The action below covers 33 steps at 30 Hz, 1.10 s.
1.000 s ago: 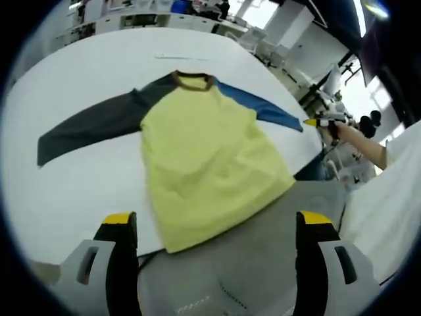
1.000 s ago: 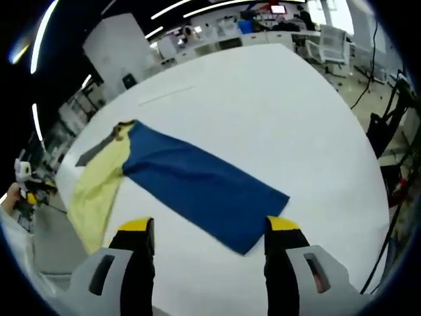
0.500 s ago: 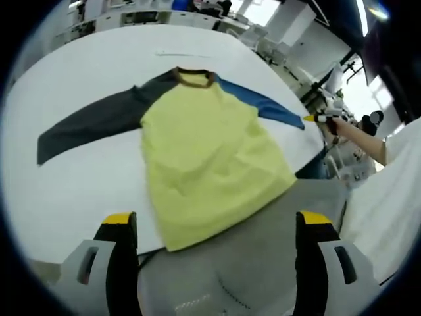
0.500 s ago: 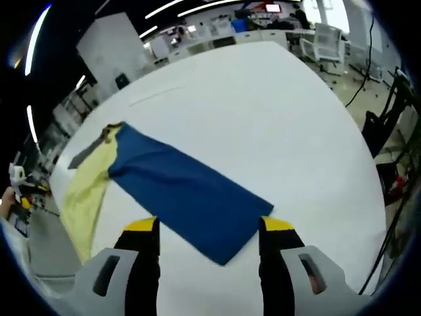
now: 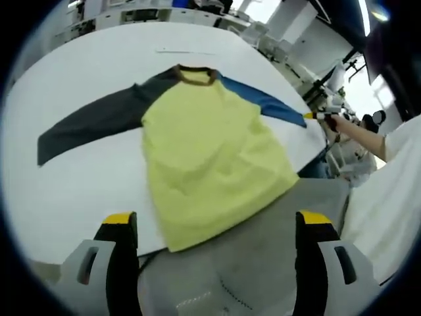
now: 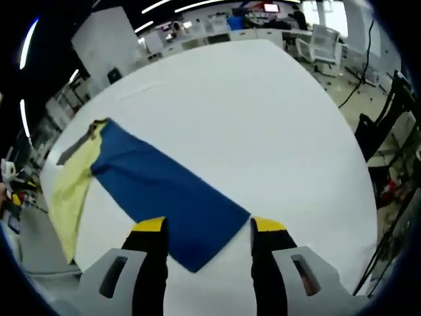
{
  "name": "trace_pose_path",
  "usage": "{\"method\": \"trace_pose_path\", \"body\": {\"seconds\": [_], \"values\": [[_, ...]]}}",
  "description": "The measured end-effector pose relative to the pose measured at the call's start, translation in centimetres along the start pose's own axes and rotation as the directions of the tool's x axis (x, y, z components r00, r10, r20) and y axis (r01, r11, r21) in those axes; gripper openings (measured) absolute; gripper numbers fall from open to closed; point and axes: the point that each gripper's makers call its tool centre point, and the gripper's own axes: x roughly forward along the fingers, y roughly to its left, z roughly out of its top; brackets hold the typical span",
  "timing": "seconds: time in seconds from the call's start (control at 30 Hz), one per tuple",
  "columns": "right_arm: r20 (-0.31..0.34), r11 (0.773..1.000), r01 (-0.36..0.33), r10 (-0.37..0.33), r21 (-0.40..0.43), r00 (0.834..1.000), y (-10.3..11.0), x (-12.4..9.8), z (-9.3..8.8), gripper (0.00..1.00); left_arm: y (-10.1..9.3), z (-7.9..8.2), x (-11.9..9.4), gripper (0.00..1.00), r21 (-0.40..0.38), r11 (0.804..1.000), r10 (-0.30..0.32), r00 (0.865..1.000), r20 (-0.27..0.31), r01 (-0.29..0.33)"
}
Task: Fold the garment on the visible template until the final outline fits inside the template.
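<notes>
Shirt (image 5: 210,158), one: yellow body, one grey sleeve (image 5: 92,125), one blue sleeve (image 6: 168,194). Lies flat and unfolded on the white counter (image 5: 72,191), hem at its near edge. Likely light, limp and creasing; best pinched at a cuff or hem corner. Tongs, two: left tongs (image 5: 214,227) wide and empty over the hem; right tongs (image 6: 205,227) wide, straddling the blue cuff, not closed.

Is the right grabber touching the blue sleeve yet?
Cannot tell. In the right gripper view the blue sleeve end lies between the right gripper's open jaws, but that view does not show contact or a gap plainly.
</notes>
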Motion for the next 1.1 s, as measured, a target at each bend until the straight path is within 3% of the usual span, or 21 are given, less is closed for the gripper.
{"method": "trace_pose_path", "body": {"seconds": [0.23,0.6,1.1], "values": [[-0.026,0.998,0.012,-0.013,-0.062,1.000,-0.8,0.5,0.2,0.47,0.1,-0.2,0.2,0.96,-0.002,1.000,0.004,1.000,-0.017,-0.004],[-0.028,0.997,0.020,-0.022,-0.073,0.999,-1.7,0.7,0.5,0.39,-0.2,0.6,0.5,0.94,0.007,1.000,-0.002,1.000,-0.008,0.003],[-0.033,0.997,0.052,-0.054,-0.064,0.998,-2.9,0.9,0.4,0.17,-0.4,0.9,0.7,0.94,0.006,1.000,-0.006,1.000,-0.005,0.006]]}}
